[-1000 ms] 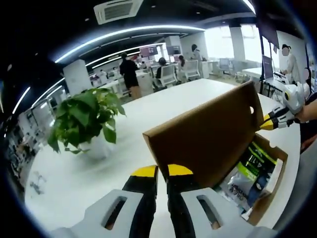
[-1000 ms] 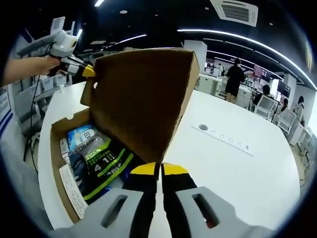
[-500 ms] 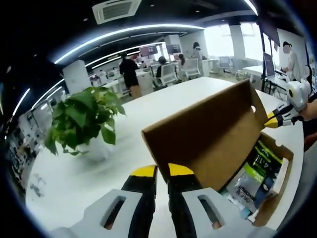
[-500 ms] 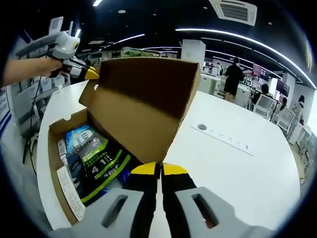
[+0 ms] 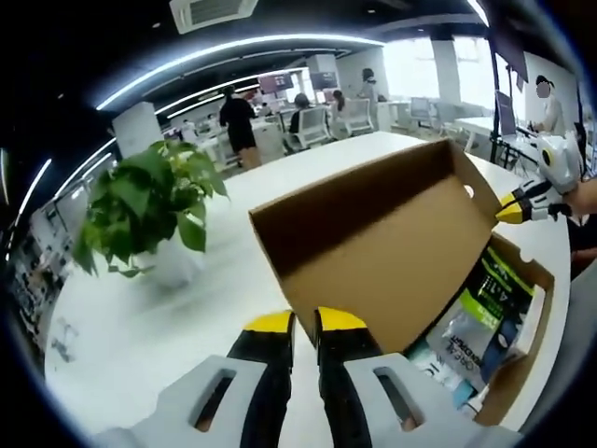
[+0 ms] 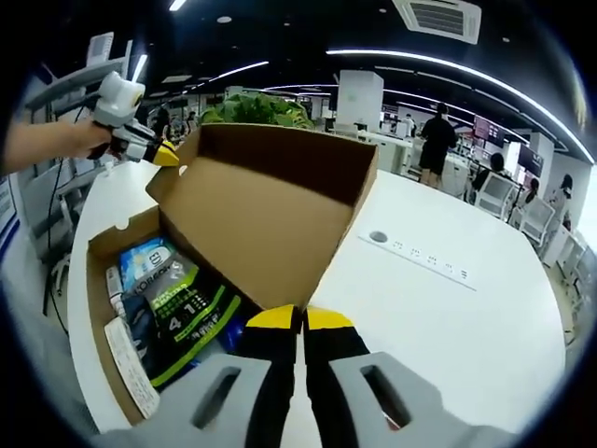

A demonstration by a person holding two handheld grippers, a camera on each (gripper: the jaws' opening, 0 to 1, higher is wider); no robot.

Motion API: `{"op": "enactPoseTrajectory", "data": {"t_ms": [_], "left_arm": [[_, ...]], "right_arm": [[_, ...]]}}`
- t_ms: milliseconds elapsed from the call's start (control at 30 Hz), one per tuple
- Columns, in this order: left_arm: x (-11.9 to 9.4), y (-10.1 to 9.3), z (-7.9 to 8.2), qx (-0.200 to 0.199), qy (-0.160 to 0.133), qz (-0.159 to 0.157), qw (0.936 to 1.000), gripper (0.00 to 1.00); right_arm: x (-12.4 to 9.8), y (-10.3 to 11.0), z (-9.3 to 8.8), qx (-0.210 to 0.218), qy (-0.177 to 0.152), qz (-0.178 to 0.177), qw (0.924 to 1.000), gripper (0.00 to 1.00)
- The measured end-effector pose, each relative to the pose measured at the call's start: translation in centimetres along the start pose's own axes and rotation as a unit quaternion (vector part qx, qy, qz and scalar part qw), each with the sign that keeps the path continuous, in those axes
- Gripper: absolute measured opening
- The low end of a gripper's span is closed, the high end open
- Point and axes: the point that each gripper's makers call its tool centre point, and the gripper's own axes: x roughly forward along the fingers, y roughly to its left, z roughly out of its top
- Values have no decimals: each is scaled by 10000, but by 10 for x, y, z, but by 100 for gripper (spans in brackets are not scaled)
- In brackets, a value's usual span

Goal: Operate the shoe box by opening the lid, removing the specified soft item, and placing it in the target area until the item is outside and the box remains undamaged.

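Bright office, even overhead light, strong fisheye.
Light from long ceiling strips (image 5: 233,51) & (image 6: 448,65), plus windows (image 5: 420,70) blown out w/ glare in left gripper view. White surface (image 6: 448,317) reflects a lot, shadows soft; ceiling reads near black. Box lid (image 5: 382,252) inside evenly lit, its underside darker. Straight lines bow hard toward edges. Centre sharp; background ppl & desks small, soft.

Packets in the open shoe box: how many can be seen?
2, maybe more hidden. A black-and-green packet lies in the middle of the shoe box; a blue-and-white packet lies beyond it, nearer the raised lid.
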Motion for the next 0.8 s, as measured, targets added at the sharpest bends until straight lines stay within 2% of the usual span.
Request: {"op": "enactPoseTrajectory", "data": {"t_ms": [433, 800], "left_arm": [[-9, -13, -35, -376, 205, -2, 9991, 2], [-7, -17, -47, -530, 288, 11, 9982, 1]], "right_arm": [[3, -3, 1, 116, 66, -41, 9999, 0], [7, -5, 1, 203, 141, -63, 9997, 0]]}}
